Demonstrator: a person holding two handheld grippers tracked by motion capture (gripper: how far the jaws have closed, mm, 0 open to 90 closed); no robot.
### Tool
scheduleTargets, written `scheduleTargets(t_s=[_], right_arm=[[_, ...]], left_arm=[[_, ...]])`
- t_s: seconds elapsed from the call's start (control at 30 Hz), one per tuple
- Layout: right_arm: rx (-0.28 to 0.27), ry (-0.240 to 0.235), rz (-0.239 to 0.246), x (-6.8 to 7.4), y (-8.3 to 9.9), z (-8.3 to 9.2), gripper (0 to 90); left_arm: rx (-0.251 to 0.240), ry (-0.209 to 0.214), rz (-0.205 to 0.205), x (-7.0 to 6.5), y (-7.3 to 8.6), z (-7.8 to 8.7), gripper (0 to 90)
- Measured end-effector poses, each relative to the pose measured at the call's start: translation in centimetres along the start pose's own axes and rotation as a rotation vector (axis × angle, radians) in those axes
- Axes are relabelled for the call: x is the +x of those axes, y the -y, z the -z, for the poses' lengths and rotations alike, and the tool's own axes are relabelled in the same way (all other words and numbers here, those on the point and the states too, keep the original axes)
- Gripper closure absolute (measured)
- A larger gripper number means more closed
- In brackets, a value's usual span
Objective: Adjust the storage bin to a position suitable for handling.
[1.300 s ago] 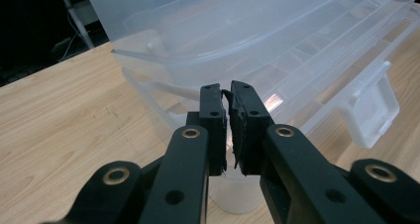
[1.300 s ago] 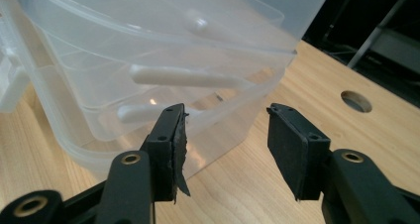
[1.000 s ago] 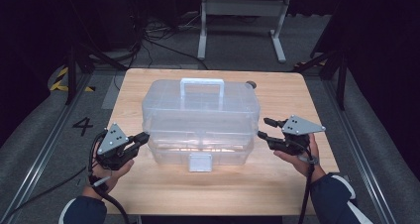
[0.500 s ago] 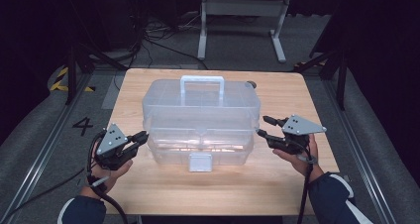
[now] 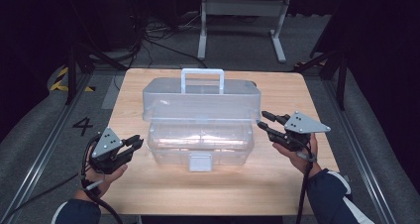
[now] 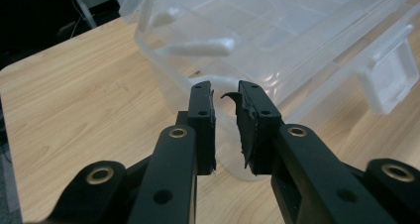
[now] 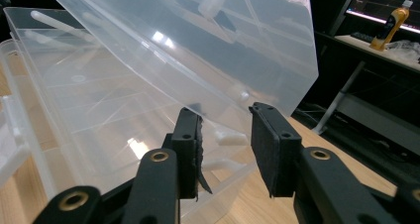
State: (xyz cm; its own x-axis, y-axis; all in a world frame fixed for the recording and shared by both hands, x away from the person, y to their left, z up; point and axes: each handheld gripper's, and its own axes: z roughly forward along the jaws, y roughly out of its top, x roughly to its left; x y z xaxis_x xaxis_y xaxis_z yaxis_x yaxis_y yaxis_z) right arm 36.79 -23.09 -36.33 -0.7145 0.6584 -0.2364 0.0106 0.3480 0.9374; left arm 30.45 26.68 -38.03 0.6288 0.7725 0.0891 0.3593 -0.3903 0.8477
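Observation:
A clear plastic toolbox stands in the middle of the wooden table (image 5: 223, 189). Its lid (image 5: 198, 102) with a white handle (image 5: 202, 75) is tilted up off the base (image 5: 198, 142), and a white latch (image 5: 200, 160) hangs at the front. My left gripper (image 5: 137, 142) sits at the box's left end, its jaws a little apart with nothing between them; in its own view, the left gripper (image 6: 225, 92) points at the base's corner (image 6: 277, 35). My right gripper (image 5: 262, 121) is open at the right end, just under the raised lid (image 7: 198, 35).
A white metal stand (image 5: 242, 6) and cables lie on the floor behind the table. A painted number 4 (image 5: 81, 126) marks the floor at the left. An orange bottle (image 7: 393, 28) stands on a far desk. Bare wood runs in front of the box.

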Motion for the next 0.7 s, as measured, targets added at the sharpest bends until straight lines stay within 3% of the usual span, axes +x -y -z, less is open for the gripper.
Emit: scheduleTargets(t_s=[0.33, 0.5, 0.7], right_arm=[[-0.039, 0.038, -0.002, -0.1, -0.7, -0.4, 67.0], [-0.043, 0.060, 0.021, 0.3, -1.4, -0.8, 66.9], [-0.059, 0.064, 0.003, -0.2, -1.8, -1.1, 66.8]], left_arm=[[0.039, -0.012, -0.001, 0.2, 1.6, 0.5, 74.7], [0.075, -0.014, 0.009, 0.3, 2.9, 0.5, 73.7], [0.124, -0.010, 0.013, 0.5, 4.4, 0.2, 71.7]])
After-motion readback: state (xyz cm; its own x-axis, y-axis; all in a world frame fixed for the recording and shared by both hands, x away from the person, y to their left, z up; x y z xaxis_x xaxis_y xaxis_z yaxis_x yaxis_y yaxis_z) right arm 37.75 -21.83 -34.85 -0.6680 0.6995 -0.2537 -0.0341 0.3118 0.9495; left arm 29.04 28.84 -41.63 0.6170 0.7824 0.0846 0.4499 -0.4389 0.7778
